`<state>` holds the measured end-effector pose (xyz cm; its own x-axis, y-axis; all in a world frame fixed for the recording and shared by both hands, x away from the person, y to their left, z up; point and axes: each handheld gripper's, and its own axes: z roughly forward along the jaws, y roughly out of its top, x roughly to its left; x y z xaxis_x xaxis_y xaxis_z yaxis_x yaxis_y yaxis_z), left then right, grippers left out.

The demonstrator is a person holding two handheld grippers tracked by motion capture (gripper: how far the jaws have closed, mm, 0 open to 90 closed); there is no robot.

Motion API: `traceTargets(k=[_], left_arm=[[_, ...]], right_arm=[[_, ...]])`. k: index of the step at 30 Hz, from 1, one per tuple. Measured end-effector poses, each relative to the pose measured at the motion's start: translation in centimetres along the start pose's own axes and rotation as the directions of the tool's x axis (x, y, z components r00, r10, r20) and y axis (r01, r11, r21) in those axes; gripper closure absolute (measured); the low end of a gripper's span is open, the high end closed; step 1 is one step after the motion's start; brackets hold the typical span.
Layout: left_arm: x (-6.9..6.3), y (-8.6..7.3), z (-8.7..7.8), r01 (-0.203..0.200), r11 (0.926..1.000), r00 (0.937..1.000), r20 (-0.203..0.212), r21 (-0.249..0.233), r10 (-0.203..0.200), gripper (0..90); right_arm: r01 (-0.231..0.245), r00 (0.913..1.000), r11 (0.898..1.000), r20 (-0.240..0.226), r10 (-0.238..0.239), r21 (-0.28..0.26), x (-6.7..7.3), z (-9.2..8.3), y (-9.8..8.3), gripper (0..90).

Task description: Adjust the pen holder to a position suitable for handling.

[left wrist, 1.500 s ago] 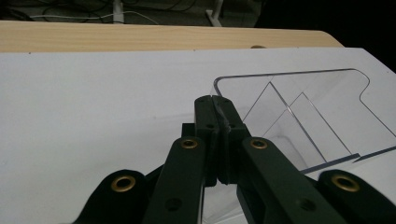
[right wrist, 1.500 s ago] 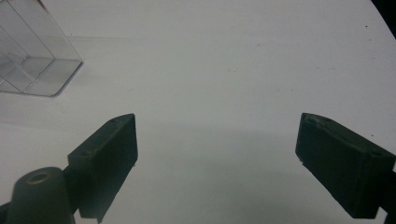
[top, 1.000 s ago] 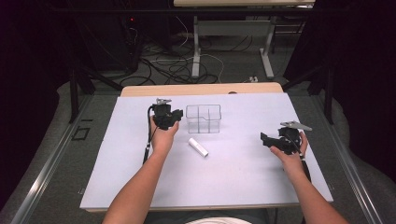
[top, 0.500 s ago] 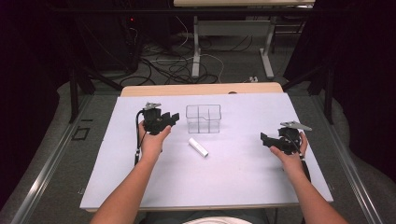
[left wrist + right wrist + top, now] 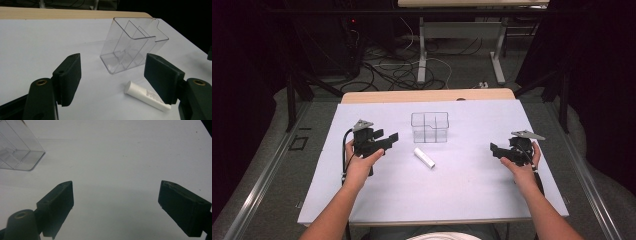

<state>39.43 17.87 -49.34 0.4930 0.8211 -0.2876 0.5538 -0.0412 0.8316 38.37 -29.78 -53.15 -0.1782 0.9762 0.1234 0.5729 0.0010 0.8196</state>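
While its jaws have just been opening and now stand apart with nothing between them, the left gripper (image 5: 382, 141) is held above the white table (image 5: 362, 200) on the left side, well apart from the other things, its jaws pointing toward the middle of the table. Seen along those jaws in the left gripper view, a clear plastic organiser (image 5: 132, 43) stands upright on the white surface, and a white tube (image 5: 146, 95) lies on its side just in front of it, near but not touching. The organiser (image 5: 430, 127) is one box split by clear walls into several compartments; every compartment that can be seen holds nothing. In the high view the tube (image 5: 424, 157) lies slanted between the organiser and the person's edge of the table. The right gripper (image 5: 504, 152) is held above the right side of the table, jaws wide and bare, with only white surface between them. By count: two grippers, one organiser, one tube, one table, with grey floor (image 5: 277, 165) around it.
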Motion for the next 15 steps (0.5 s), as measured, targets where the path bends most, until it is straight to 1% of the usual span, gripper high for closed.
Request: traceTargets(k=[2, 3, 6, 8, 10, 11, 12, 13, 15], left_arm=[[0.1, -0.5, -0.5, -0.008, 0.9999, 1.0, 0.001, 0.008, 0.008, 30.1], [0.2, -0.8, -0.6, -0.024, 0.9997, 0.9997, -0.004, 0.004, 0.024, 30.0], [0.4, -1.4, -1.2, -0.04, 0.9992, 0.9991, -0.015, -0.006, 0.04, 22.5], [0.5, -1.7, -1.6, -0.059, 0.9982, 0.9979, -0.028, -0.008, 0.058, 16.5], [0.6, -1.9, -2.0, -0.075, 0.9971, 0.9964, -0.041, -0.017, 0.074, 15.0], [0.6, -2.0, -2.2, -0.081, 0.9966, 0.9957, -0.047, -0.017, 0.08, 10.8], [0.7, -2.2, -2.4, -0.083, 0.9965, 0.9955, -0.048, -0.014, 0.082, 4.1], [0.7, -2.3, -2.6, -0.076, 0.997, 0.9961, -0.044, -0.009, 0.076, 0.0], [0.8, -2.7, -3.1, -0.073, 0.9972, 0.9963, -0.046, -0.017, 0.072, 0.4]], right_arm=[[0.006, 1.0, 1.0, -0.004, -0.006, -0.003, -0.1, 0.0, 0.0, 12.5], [0.007, 1.0, 1.0, -0.006, -0.008, -0.004, -0.1, 0.0, 0.0, 12.5], [0.007, 0.9999, 1.0, -0.011, -0.007, -0.004, -0.1, -0.1, 0.1, 12.5], [0.004, 0.9999, 1.0, -0.01, -0.004, -0.004, 0.0, -0.2, 0.1, 12.5], [0.01, 0.9999, 1.0, -0.01, -0.01, -0.004, -0.1, -0.2, 0.1, 12.5], [0.005, 0.9999, 1.0, -0.01, -0.005, -0.001, -0.1, -0.2, 0.0, 12.5], [0.008, 0.9999, 1.0, -0.01, -0.008, 0.001, -0.1, -0.2, 0.1, 12.5], [0.009, 0.9999, 1.0, -0.014, -0.009, 0.003, -0.1, -0.2, 0.1, 12.5], [0.003, 0.9998, 1.0, -0.018, -0.003, 0.011, 0.0, -0.1, 0.1, 12.5]])
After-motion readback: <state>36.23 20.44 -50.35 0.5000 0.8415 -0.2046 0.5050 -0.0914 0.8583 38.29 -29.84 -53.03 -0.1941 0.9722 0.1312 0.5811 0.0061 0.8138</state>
